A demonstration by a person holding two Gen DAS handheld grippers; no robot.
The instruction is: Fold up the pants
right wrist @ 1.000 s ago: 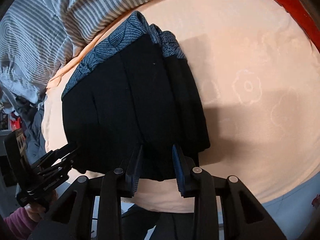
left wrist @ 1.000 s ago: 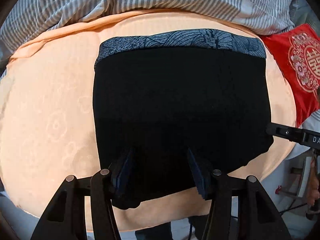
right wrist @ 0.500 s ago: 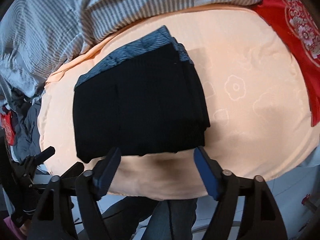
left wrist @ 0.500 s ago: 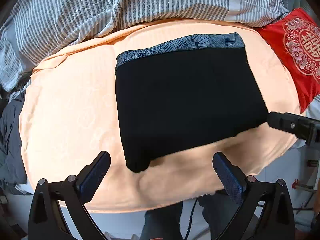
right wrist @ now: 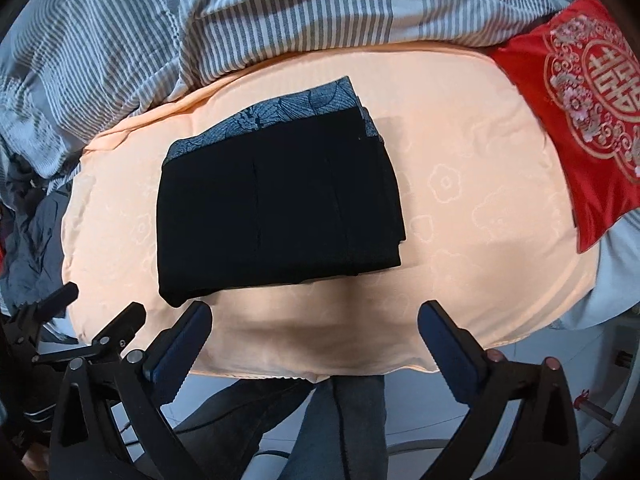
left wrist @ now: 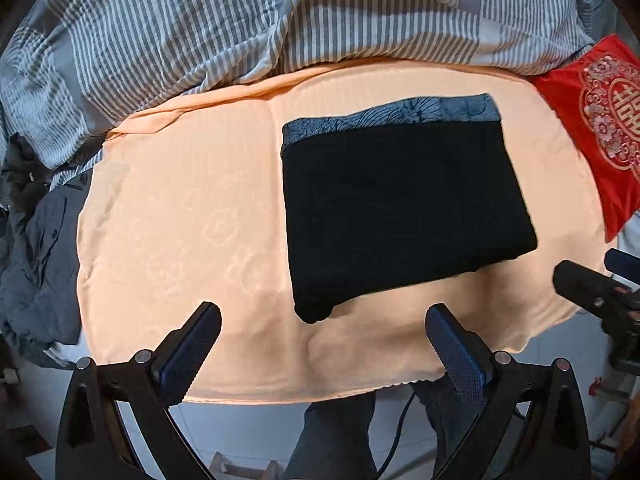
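The black pants lie folded into a flat rectangle on the peach sheet, with the grey-blue patterned waistband along the far edge. They also show in the right wrist view. My left gripper is open and empty, held off the near edge of the bed, short of the pants. My right gripper is open and empty, also back from the pants' near edge. The right gripper's body shows at the right edge of the left wrist view.
A grey striped duvet is bunched along the far side. A red embroidered cushion lies at the right. Dark grey clothing is heaped at the left. The person's legs stand below the bed's near edge.
Both grippers have let go of the pants' near edge, opened wide, and pulled back and up from the bed. The folded pants stay lying flat.
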